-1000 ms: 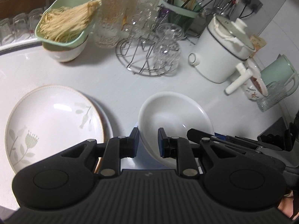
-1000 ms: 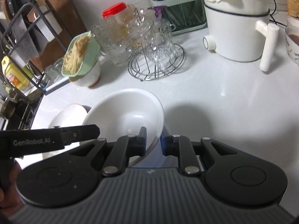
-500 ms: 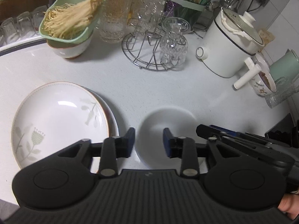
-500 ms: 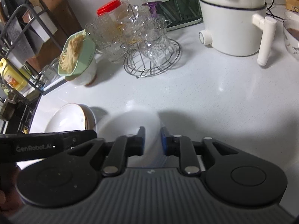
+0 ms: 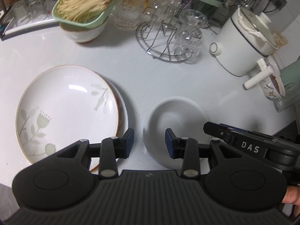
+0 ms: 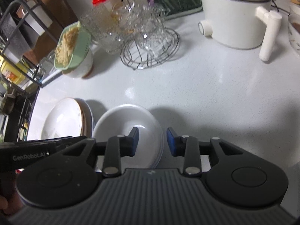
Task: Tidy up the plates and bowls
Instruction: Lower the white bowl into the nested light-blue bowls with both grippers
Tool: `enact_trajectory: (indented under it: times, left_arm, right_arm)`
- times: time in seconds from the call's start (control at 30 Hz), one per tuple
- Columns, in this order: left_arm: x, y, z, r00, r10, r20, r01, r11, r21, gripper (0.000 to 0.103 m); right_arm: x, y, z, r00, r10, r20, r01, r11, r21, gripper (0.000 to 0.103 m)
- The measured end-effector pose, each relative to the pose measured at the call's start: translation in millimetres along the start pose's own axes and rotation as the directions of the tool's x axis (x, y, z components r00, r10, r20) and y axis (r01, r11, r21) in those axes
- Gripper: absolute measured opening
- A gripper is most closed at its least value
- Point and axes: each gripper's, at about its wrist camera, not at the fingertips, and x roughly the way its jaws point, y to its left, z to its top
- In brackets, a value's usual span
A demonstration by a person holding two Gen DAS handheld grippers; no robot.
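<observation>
Bowl (image 6: 127, 129) is the landmark here: it's sitting flat on the white counter (image 6: 215, 97), and the right gripper (image 6: 152, 141) is hanging right over its near-right rim, jaws spread wide and gripping nothing, one finger over the inside and one outside the edge. The left gripper (image 5: 149, 143) is also gaping empty, hovering over the bowl's near-left rim, so both are about equally close. Just left of the bowl, the floral plate (image 5: 65, 110) is lying on top of a stack; only the right view is showing several rims under it. Farther back behind the bowl, the wire rack (image 5: 165, 45) is holding glassware.
</observation>
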Motion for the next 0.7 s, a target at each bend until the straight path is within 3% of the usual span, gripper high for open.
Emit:
enact_trajectory:
  times: [0.37, 0.57, 0.7]
  left_arm:
    - [12, 4, -6, 0.999, -0.018, -0.032, 0.017, 1.000, -0.017, 0.042]
    - [14, 1, -9, 1.000, 0.003, -0.031, -0.003, 1.000, -0.007, 0.048]
    - [16, 1, -10, 0.999, 0.003, -0.035, -0.003, 1.000, -0.002, 0.048]
  right_arm:
    - [42, -4, -7, 0.996, -0.033, -0.084, 0.035, 0.999, 0.028, 0.036]
    - [52, -7, -8, 0.994, -0.008, -0.112, 0.016, 0.997, 0.072, 0.024]
    - [50, -1, -8, 0.995, -0.028, -0.100, 0.031, 0.999, 0.034, 0.018]
